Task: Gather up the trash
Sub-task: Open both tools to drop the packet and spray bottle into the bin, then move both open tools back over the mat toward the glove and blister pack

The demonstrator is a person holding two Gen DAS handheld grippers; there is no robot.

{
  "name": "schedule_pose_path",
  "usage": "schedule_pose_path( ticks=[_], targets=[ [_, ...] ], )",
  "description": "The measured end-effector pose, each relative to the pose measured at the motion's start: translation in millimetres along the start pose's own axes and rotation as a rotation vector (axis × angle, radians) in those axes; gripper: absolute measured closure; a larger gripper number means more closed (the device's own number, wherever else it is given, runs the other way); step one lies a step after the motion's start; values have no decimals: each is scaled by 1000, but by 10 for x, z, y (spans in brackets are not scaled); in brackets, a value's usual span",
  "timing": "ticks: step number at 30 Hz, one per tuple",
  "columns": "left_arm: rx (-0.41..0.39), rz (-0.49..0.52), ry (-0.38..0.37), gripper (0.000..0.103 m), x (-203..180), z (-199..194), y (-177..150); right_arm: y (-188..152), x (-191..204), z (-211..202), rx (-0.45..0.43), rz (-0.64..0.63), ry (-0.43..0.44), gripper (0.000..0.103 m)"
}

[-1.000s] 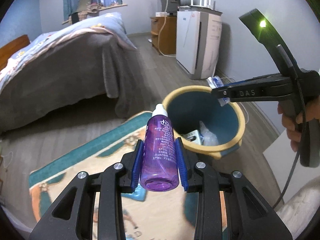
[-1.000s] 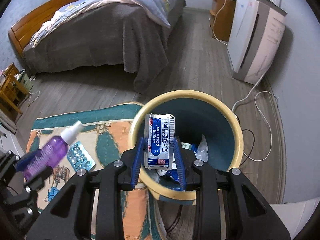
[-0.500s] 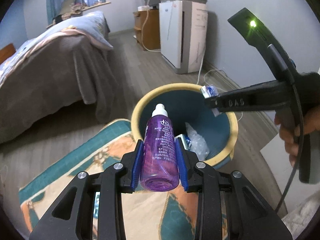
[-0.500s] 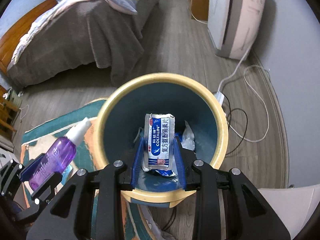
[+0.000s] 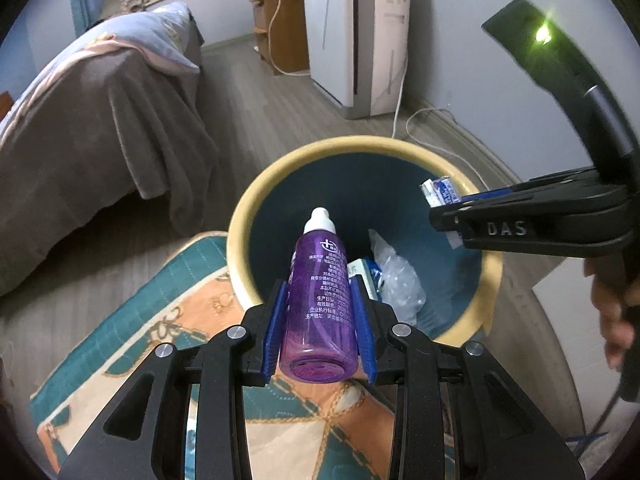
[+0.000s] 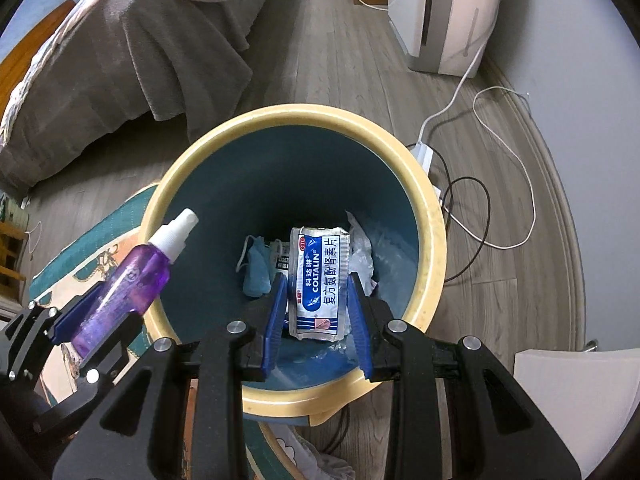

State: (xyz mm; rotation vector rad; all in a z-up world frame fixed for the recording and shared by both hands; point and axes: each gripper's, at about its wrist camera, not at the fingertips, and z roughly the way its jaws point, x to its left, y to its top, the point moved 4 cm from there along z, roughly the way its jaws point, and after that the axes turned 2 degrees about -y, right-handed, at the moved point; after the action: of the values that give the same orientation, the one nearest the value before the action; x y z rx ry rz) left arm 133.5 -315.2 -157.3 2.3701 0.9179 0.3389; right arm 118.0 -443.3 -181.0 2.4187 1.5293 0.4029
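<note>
My left gripper (image 5: 320,300) is shut on a purple spray bottle (image 5: 319,300) with a white cap, held over the near rim of a blue bin with a yellow rim (image 5: 256,184). In the right wrist view the same bottle (image 6: 132,276) pokes over the bin's left rim (image 6: 280,114). My right gripper (image 6: 318,292) is shut on a white and blue medicine sachet (image 6: 319,280), hanging above the bin's opening. The left wrist view shows that sachet (image 5: 440,192) at the bin's right side. Crumpled plastic (image 5: 396,276) and a small box lie inside.
A patterned teal and orange rug (image 5: 132,344) lies left of the bin. A bed with a grey blanket (image 5: 100,136) stands behind. A white appliance (image 5: 360,28) and loose cables (image 6: 500,168) sit by the wall. A person's hand (image 5: 612,312) grips the right tool.
Both grippers have come closer to the bin and lower. The sachet now hangs over the bin's inside, and the bottle's cap has crossed the rim.
</note>
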Motion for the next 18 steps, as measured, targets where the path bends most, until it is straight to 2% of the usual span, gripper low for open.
schedule_pose_path(
  ticks=[6,8,9,10,11,14,18],
  targets=[
    [28,-21,10,68,75,188,13,56,23,-17,-33,-3,3,72],
    [10,-37,18,58,110,164,18,68,32,-36,-48,-6,3,70],
    [4,-45,19,47,127,152,23,76,29,-42,-54,-5,-2,64],
    [-5,-53,20,40,146,130,26,82,30,-52,-61,-3,-7,57],
    [-14,-58,24,39,167,107,24,83,27,-61,-65,0,-11,55],
    [-32,-76,40,25,222,18,6,111,11,-103,-78,10,-23,40],
    [-69,-100,87,10,327,-184,-66,135,30,-198,-108,13,-61,11]
  ],
)
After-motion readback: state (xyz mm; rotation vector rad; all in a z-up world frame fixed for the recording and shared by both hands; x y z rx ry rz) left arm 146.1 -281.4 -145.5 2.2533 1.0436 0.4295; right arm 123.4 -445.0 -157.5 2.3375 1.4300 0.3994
